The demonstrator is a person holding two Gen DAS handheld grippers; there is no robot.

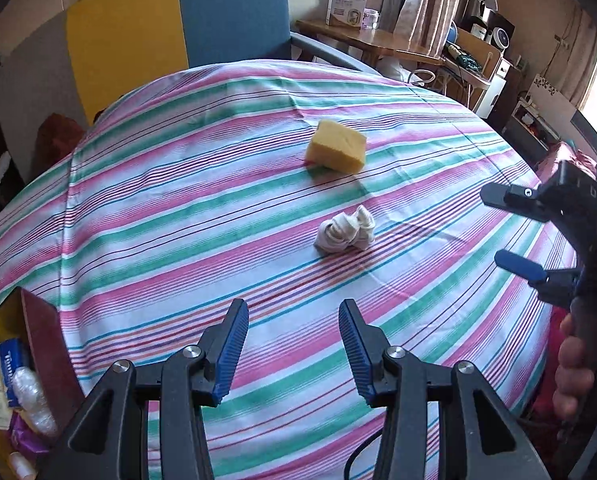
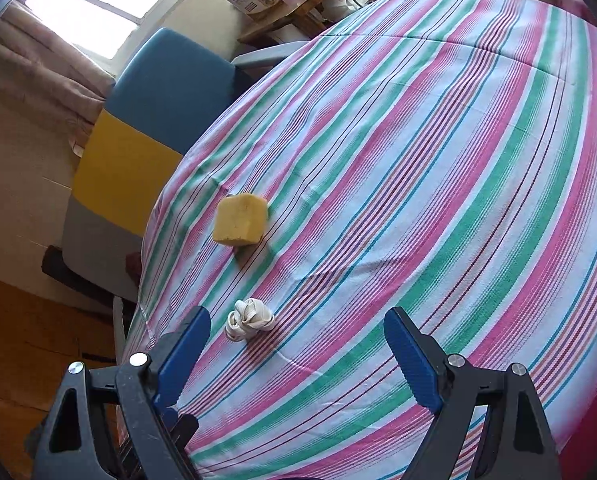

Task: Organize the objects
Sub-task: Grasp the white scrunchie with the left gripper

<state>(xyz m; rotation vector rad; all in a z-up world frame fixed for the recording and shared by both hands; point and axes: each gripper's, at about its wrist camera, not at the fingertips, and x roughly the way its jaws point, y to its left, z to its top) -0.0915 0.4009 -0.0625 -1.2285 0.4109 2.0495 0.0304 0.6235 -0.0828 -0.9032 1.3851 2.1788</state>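
The yellow foam sponge block point(image 1: 335, 145) is sitting on the striped cloth-covered table point(image 1: 178, 216), near the middle. The small white rolled-up sock bundle point(image 1: 344, 233) is lying on the same table, in front of the sponge and apart from it. The blue and yellow padded chair point(image 1: 178, 20) is standing behind the table, behind and left of the sponge. The brown wooden side table point(image 1: 374, 42) is standing behind and right of the sponge, and the white cardboard box point(image 1: 346, 4) is sitting on it. The open box of small packets point(image 1: 10, 380) is sitting far in front of the sponge and to its left, by the table's edge.
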